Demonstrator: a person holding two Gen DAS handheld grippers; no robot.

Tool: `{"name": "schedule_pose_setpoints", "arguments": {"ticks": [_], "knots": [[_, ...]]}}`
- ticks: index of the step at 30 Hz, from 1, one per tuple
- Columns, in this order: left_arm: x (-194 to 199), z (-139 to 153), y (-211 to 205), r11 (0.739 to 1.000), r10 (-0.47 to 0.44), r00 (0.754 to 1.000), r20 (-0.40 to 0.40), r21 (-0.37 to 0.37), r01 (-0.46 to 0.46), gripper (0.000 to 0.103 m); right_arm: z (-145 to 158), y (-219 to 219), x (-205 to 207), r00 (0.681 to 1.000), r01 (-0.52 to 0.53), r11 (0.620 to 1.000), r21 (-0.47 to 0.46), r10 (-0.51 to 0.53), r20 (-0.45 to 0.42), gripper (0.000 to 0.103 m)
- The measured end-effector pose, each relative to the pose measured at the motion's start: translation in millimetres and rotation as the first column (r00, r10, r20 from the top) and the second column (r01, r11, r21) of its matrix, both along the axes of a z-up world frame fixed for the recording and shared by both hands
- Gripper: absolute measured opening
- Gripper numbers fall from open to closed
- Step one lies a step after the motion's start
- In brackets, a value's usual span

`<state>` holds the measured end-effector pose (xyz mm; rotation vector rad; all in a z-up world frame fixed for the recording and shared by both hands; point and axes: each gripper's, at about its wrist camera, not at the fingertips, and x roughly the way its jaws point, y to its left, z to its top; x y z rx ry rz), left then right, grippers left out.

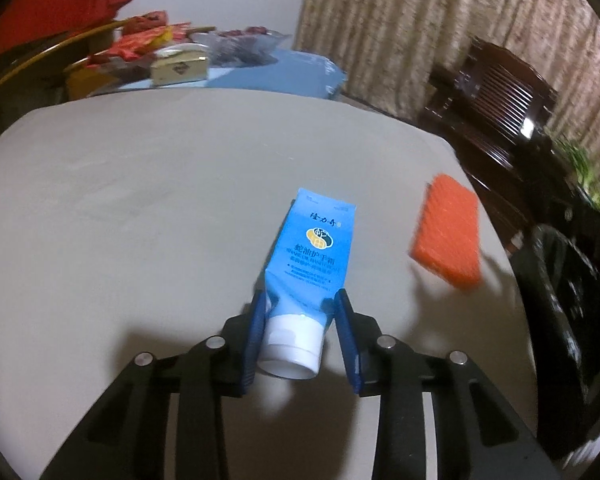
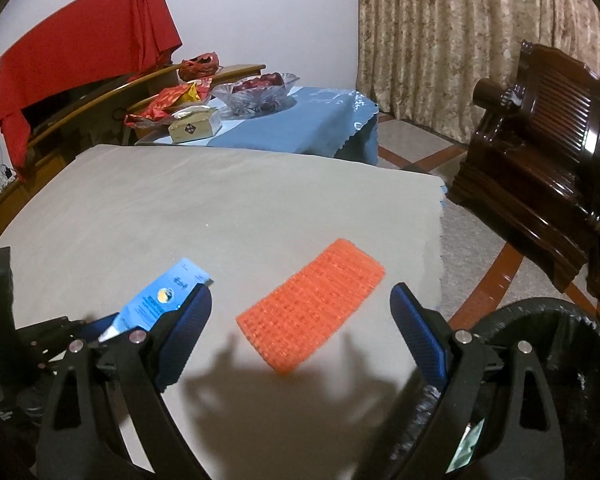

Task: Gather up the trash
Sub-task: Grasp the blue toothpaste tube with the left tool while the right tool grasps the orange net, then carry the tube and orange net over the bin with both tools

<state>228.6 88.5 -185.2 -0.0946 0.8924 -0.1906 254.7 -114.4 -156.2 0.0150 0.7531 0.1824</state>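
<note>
On the table: a grey-covered table (image 1: pixel 140 200) carries two pieces of trash, a blue tube (image 1: pixel 306 256) and an orange sponge (image 2: pixel 312 304), lying near each other.
Tube: lies flat, white cap toward the left hand-held gripper (image 1: pixel 300 300), crimped end pointing away.
Left hand-held gripper: blue pads flank the tube just above its cap and appear to touch it on both sides; a pinch, judged just seated.
Right hand-held gripper (image 2: pixel 300 312): jaws spread wide, nothing between them; it hangs above the sponge, which lies ahead of the fingers.
Bin: a black-lined bin (image 2: pixel 560 340) stands beside the table's right edge, below the right fingers.
Step in hand: securing the tube.
Next move, judged: lift the tube clear without letting it slip, carry it to the bin; the right jaws must descend to straddle the sponge.
</note>
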Motion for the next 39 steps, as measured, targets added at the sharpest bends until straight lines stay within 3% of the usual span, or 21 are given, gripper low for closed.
{"name": "schedule_pose_setpoints", "arguments": {"ticks": [9, 19, 24, 27, 32, 39], "knots": [[21.4, 5.3, 22.9, 0.996, 0.075, 0.996, 0.048, 0.037, -0.077, 0.034, -36.6, 16.2, 36.1, 0.989, 0.123, 0.992, -0.018, -0.124, -0.076, 0.088], [33.5, -1.7, 29.6, 0.995, 0.093, 0.995, 0.048, 0.034, -0.094, 0.034, -70.4, 19.7, 59.3, 0.974, 0.169, 0.985, -0.046, -0.173, -0.145, 0.088], [33.2, -1.5, 29.5, 0.994, 0.099, 0.994, 0.049, 0.037, -0.101, 0.034, -75.0, 21.2, 61.8, 0.975, 0.148, 0.988, -0.053, -0.155, -0.157, 0.076], [34.2, -0.1, 30.6, 0.994, 0.105, 0.993, 0.051, 0.038, -0.107, 0.034, -74.2, 22.5, 60.9, 0.978, 0.133, 0.989, -0.064, -0.141, -0.152, 0.062], [32.2, 8.0, 26.0, 0.994, 0.1, 0.993, 0.066, 0.043, -0.103, 0.034, -72.3, 25.9, 60.6, 0.982, 0.102, 0.992, -0.078, -0.113, -0.151, 0.025], [24.0, 25.7, 20.2, 0.995, 0.093, 0.991, 0.092, 0.035, -0.097, 0.034, -49.6, 26.3, 48.9, 0.991, 0.07, 0.997, -0.013, -0.071, -0.115, 0.022]]}}
